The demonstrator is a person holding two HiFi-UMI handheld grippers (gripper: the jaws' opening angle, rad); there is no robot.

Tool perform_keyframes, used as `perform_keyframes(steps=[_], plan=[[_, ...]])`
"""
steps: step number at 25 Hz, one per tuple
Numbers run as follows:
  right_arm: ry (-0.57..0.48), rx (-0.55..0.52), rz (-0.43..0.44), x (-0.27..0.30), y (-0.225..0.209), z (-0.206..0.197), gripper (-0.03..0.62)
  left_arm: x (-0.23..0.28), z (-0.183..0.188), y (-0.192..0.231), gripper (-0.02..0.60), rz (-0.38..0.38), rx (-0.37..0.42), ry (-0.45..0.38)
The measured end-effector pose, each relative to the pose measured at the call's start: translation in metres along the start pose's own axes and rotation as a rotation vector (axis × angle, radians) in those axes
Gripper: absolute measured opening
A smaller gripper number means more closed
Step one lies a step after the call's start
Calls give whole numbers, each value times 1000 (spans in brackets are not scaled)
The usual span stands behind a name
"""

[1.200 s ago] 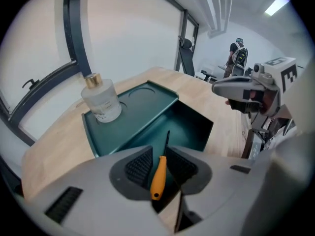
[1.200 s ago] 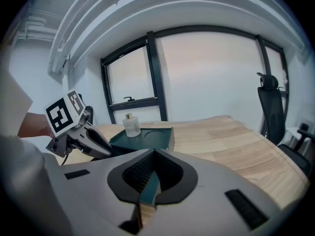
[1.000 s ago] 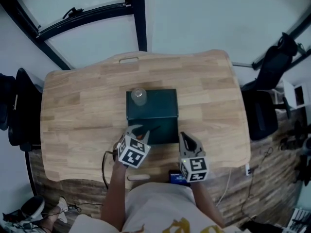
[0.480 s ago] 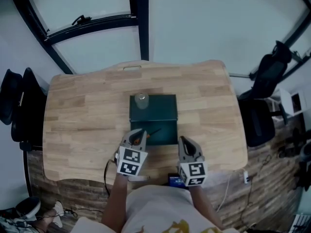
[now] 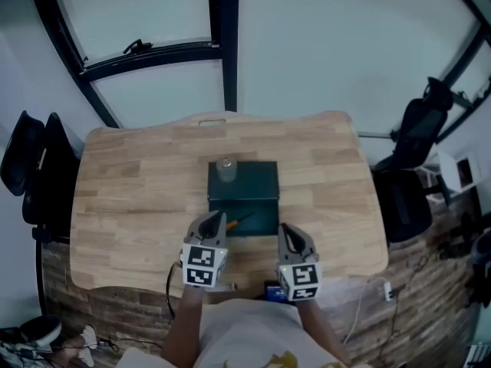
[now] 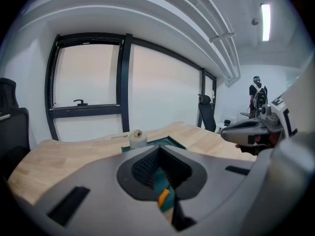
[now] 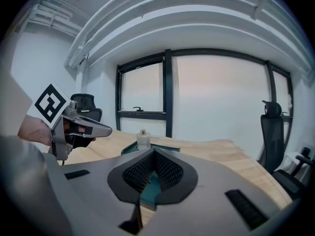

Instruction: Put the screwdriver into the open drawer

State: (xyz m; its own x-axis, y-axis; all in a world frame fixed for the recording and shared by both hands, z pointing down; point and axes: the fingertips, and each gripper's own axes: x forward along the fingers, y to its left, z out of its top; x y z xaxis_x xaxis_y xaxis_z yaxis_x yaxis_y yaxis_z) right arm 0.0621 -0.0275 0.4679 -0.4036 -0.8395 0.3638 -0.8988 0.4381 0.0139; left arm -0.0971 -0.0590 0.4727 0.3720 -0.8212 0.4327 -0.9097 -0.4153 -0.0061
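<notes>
The tabletop [image 5: 123, 198] carries a dark green box [image 5: 257, 179] at its middle, and the box's drawer [image 5: 261, 222] stands pulled out toward the near edge, so it can be loaded from above. Both tools hang over the near edge, just short of the drawer front. The left tool [image 5: 215, 222] points at the drawer's left part, and the right tool [image 5: 288, 231] is just beside its right corner. Each has its jaws pressed together with nothing pinched. A small bottle [image 5: 225, 169] stands on the box top toward the far edge, clear of the drawer. The screwdriver [image 5: 232, 222] lies in the drawer's left part, its orange handle nearest the left tool. It also shows below that tool's pads [image 6: 163, 197], apparently lying loose. The placing looks done.
</notes>
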Motion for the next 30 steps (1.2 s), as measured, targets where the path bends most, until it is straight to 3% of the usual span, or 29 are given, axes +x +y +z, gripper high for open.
perform_keyframes(steps=[7,30], plan=[[-12,17,-63,-7,-17,3,-2,-12,5,1,0,1,-6,-34],[-28,16,-48,-6,-9,-5,-2,-17,-4,-1,0,0,34,-12]])
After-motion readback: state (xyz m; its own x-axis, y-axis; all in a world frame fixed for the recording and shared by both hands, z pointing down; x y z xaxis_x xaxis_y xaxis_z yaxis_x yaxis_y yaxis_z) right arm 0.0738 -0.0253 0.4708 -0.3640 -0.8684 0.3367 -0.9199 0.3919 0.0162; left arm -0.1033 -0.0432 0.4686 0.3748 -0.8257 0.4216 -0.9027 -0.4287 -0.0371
